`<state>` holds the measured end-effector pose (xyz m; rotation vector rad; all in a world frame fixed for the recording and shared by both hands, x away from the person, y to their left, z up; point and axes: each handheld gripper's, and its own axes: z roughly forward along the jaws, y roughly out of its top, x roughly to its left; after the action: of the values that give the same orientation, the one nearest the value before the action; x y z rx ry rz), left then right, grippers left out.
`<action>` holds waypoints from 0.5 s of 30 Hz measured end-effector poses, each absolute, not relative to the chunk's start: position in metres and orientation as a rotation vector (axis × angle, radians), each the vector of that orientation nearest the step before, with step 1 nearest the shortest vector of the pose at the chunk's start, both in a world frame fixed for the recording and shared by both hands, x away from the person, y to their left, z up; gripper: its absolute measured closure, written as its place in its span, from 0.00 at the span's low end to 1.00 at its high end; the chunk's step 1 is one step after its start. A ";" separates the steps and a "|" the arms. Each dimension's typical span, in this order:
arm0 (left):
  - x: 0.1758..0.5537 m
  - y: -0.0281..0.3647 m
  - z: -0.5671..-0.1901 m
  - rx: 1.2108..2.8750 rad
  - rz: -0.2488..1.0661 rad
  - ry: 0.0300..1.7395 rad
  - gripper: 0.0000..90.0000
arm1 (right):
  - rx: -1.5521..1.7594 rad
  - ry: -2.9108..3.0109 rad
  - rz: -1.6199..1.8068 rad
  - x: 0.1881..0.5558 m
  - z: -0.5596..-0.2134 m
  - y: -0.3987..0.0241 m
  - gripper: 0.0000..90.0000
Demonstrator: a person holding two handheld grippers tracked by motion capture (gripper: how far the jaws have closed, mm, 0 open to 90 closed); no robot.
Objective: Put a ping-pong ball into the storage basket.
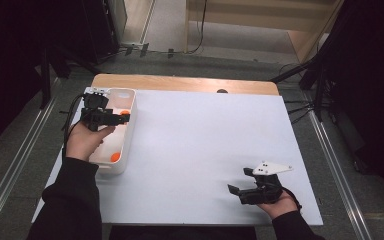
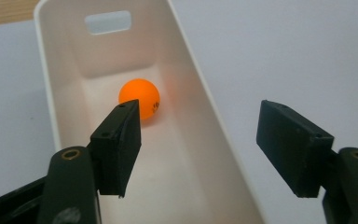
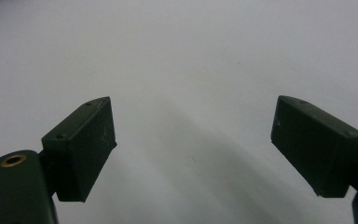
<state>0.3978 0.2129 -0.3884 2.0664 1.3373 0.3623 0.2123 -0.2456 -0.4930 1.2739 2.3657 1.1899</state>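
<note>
A long white bin (image 1: 130,134) stands at the left of the white table, with two orange balls in it: one (image 1: 124,113) toward the far end and one (image 1: 115,157) near the front. My left gripper (image 1: 108,119) hovers over the bin's far half. In the left gripper view its jaws (image 2: 198,114) stand open and straddle the bin's right wall (image 2: 205,88), and an orange ball (image 2: 140,97) lies loose on the bin floor beyond the left jaw, not gripped. My right gripper (image 1: 240,181) rests low at the front right, open over bare white surface (image 3: 191,116).
A white sheet (image 1: 205,150) covers the table, with a wooden strip (image 1: 180,82) along the far edge. Metal floor rails (image 1: 15,165) run on both sides, and dark stands (image 1: 320,75) rise at the back corners.
</note>
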 end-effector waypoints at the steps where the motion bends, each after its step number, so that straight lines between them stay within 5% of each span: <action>1: 0.397 0.212 -0.387 2.066 0.353 1.330 0.31 | 1.274 2.365 1.190 0.212 -0.493 -0.246 0.14; 15: 0.390 0.198 -0.379 2.086 0.302 1.225 0.31 | 1.274 2.365 1.191 0.212 -0.493 -0.246 0.14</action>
<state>0.3900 0.1975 -0.3790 2.0862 1.2251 0.3023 0.2122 -0.2458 -0.4930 1.2736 2.3648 1.1907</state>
